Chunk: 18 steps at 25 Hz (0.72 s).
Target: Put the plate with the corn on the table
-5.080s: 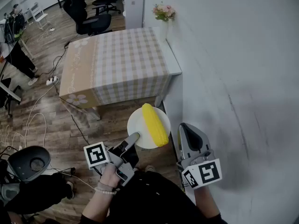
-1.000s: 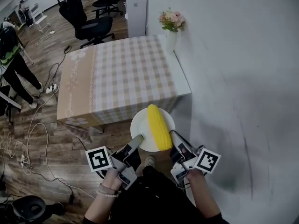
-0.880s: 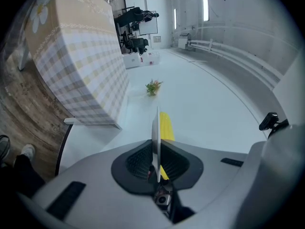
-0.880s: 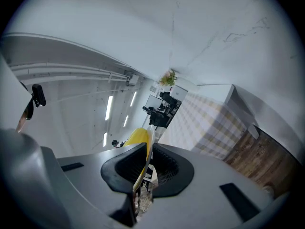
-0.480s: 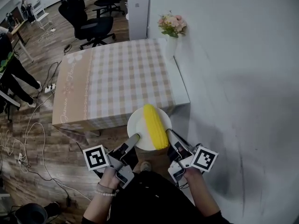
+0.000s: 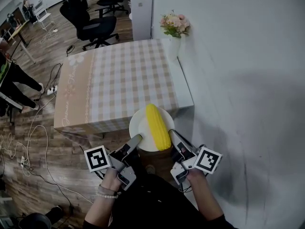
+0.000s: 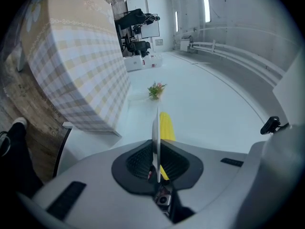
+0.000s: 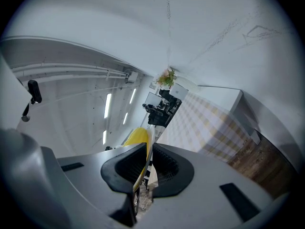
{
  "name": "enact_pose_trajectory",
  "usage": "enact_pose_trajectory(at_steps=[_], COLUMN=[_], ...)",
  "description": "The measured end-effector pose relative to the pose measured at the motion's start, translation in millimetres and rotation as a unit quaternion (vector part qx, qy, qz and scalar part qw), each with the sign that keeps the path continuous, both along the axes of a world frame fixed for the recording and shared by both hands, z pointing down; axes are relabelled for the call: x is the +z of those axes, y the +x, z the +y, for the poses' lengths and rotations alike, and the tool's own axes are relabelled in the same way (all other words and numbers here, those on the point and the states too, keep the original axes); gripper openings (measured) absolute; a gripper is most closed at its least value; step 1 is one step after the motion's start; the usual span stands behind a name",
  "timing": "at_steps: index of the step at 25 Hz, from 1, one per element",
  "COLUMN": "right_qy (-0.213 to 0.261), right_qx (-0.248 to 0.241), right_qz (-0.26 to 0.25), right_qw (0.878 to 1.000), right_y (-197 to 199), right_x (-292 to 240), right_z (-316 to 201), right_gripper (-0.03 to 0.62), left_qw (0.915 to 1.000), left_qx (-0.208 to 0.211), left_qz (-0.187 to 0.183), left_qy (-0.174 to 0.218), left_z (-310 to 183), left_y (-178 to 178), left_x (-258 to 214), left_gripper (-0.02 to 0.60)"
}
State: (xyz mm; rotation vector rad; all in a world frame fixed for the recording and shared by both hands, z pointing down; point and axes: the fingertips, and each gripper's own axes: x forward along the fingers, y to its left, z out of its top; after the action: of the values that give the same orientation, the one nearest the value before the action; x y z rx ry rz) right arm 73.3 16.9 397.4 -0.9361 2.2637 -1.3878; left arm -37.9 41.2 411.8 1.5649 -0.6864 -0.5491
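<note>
A white plate [image 6: 138, 128] carrying a yellow corn cob [image 6: 157, 126] hangs in the air just before the near edge of the table [image 6: 119, 75], which wears a checked cloth. My left gripper [image 6: 137, 140] is shut on the plate's near-left rim and my right gripper [image 6: 171, 134] is shut on its near-right rim. In the left gripper view the plate [image 7: 156, 128] runs edge-on between the pads of the left gripper [image 7: 156, 160], with the corn [image 7: 166, 127] beyond. In the right gripper view the right gripper [image 8: 147, 162] clamps the plate rim [image 8: 149, 144] beside the corn [image 8: 136, 137].
A vase of pink flowers [image 6: 175, 26] stands at the table's far right corner against the white wall [image 6: 238, 80]. Behind the table are office chairs [image 6: 90, 18] and a white cabinet [image 6: 141, 6]. Cables [image 6: 33, 123] lie on the wooden floor, and a person [image 6: 12, 75] stands at the left.
Five seconds ago my right gripper stood open beside the plate; now it is shut on the rim. The table has come nearer. Over the last second the plate has hardly shifted.
</note>
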Motion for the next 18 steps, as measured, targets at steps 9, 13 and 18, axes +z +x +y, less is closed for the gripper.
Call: enact_pose_trajectory(at_steps=[9,13,18], right_qy=[-0.005,-0.007,0.003], right_qx=[0.016,0.025,0.039], right_qz=[-0.006,-0.003,0.003], right_qw=[1.000,1.000,0.999], right_y=[9,3,22], right_x=[8,9,7], right_z=[-24,-73,-82], right_gripper=[0.067,0.067,0.067], left_qw=[0.9998,0.9997,0.9991], left_qx=[0.021,0.024,0.040], left_qz=[-0.006,-0.007,-0.010], left_qy=[-0.003,-0.005,-0.006], left_z=[-28,-78,-91], left_y=[8,2,21], left_x=[5,5,8], left_gripper=[0.038,0.038,0.037])
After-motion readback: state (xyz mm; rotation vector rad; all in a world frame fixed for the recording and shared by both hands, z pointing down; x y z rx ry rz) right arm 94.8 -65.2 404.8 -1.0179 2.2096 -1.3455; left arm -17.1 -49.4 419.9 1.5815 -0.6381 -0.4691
